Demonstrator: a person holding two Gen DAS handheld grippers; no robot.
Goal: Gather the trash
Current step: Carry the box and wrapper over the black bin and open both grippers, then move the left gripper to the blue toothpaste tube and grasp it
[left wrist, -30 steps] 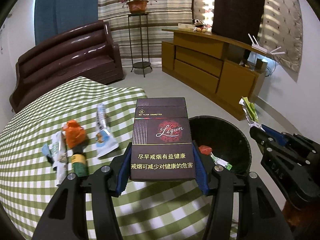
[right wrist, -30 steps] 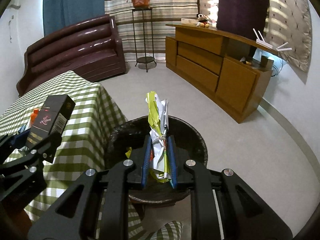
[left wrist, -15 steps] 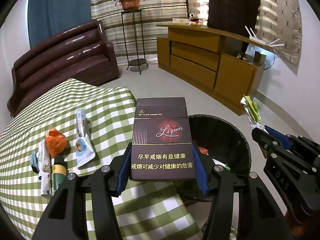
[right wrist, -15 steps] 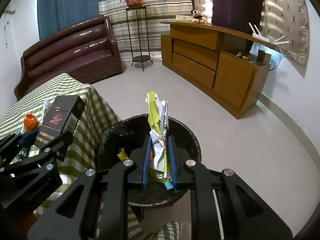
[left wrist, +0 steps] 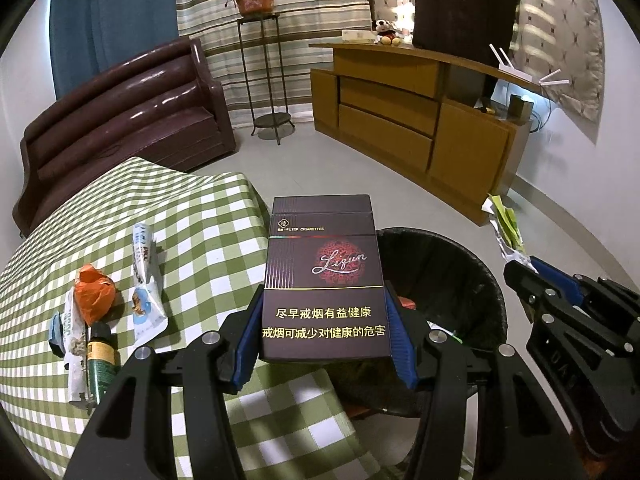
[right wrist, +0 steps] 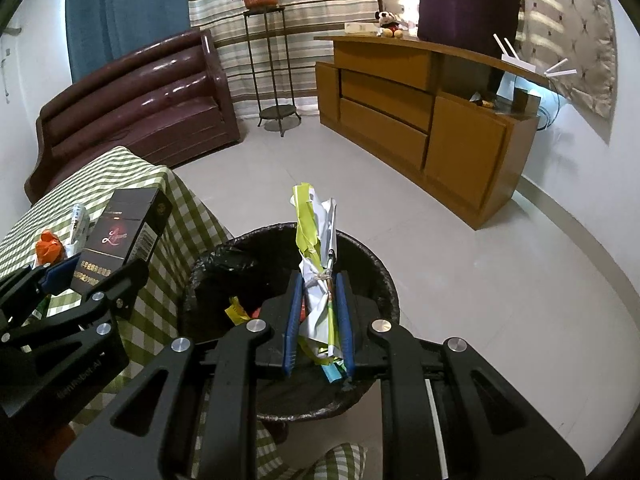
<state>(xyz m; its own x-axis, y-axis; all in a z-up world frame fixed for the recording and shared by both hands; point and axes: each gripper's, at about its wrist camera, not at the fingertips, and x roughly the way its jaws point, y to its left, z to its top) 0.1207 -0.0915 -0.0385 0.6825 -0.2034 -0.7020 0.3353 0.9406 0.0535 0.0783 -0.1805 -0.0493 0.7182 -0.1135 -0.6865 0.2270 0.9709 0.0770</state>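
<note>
My left gripper (left wrist: 324, 304) is shut on a dark cigarette pack (left wrist: 325, 276) and holds it at the table's right edge, next to the black trash bin (left wrist: 472, 276). My right gripper (right wrist: 318, 280) is shut on a crumpled yellow-and-white wrapper (right wrist: 316, 240) and holds it over the bin (right wrist: 372, 264), which has some trash inside. The pack also shows at the left of the right wrist view (right wrist: 120, 240). An orange wrapper (left wrist: 94, 294), a white-blue packet (left wrist: 146, 284) and a small bottle (left wrist: 100, 354) lie on the green checked tablecloth (left wrist: 192, 216).
A brown sofa (left wrist: 120, 120) stands behind the table. A metal plant stand (left wrist: 266, 80) with a pot and a long wooden cabinet (left wrist: 412, 120) line the far wall. Grey tiled floor (right wrist: 460, 260) lies around the bin.
My left gripper has moved right with the pack, toward the bin; the table trash has slid left in view. My right gripper still holds the wrapper over the bin.
</note>
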